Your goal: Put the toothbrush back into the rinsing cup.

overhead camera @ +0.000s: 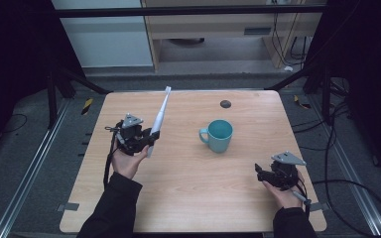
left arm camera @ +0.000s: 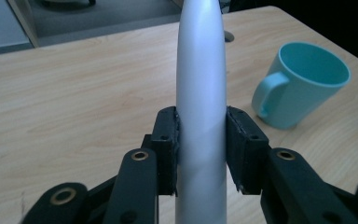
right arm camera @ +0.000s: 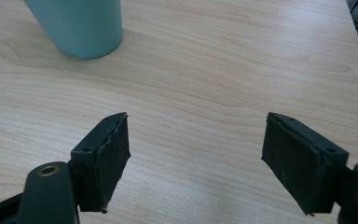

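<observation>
While my left gripper [left arm camera: 200,149] clamps the light, stiff, slippery toothbrush [left arm camera: 200,93] low on its handle, left of the mug [overhead camera: 218,135], my right gripper [right arm camera: 198,163] gapes empty.

You're working in a lab-style recording bay: a bare wooden desk [overhead camera: 193,178] inside a black metal frame [overhead camera: 188,11], floor rails [overhead camera: 25,183] alongside, loose cables [overhead camera: 349,191] trailing across grey carpet

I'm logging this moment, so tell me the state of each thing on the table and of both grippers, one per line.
left gripper: shut on the white toothbrush handle, lifted off the table.
white toothbrush: held near its lower end, slanting up and away.
teal mug: upright on the table, nothing visible inside it, handle toward the left gripper.
right gripper: open, nothing between the jaws, low over bare table.
</observation>
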The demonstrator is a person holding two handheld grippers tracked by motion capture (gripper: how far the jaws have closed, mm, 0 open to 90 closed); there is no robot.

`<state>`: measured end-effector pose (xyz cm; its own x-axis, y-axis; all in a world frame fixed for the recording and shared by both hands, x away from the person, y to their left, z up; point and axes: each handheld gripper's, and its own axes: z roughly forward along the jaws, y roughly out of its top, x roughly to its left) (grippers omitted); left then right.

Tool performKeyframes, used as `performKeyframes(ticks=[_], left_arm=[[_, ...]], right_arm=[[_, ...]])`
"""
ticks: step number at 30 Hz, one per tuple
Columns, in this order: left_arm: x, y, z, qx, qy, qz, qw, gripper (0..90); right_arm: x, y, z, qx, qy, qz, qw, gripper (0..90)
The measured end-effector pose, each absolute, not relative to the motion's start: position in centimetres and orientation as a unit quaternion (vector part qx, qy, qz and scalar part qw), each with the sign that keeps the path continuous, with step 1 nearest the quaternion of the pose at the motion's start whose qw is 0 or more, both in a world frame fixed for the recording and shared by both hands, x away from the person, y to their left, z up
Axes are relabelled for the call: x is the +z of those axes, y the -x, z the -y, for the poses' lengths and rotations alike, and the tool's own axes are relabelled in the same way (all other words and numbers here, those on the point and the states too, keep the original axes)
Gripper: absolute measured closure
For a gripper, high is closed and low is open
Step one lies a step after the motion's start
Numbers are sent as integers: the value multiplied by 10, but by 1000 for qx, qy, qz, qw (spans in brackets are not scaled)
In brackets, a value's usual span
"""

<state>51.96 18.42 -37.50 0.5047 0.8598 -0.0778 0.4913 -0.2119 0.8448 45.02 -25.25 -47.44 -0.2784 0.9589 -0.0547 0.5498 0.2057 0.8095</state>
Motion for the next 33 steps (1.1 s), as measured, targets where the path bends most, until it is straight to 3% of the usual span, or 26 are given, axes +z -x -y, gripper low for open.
performKeyframes(ticks=[28, 33], left_arm=[[-372, -563, -89, 281, -696, -448, 485, 660], [-371, -570, -78, 274, -690, -453, 494, 659]], right_arm=[[-477, -452, 251, 342, -522, -722, 299, 199], [-477, -452, 252, 340, -521, -723, 300, 198]])
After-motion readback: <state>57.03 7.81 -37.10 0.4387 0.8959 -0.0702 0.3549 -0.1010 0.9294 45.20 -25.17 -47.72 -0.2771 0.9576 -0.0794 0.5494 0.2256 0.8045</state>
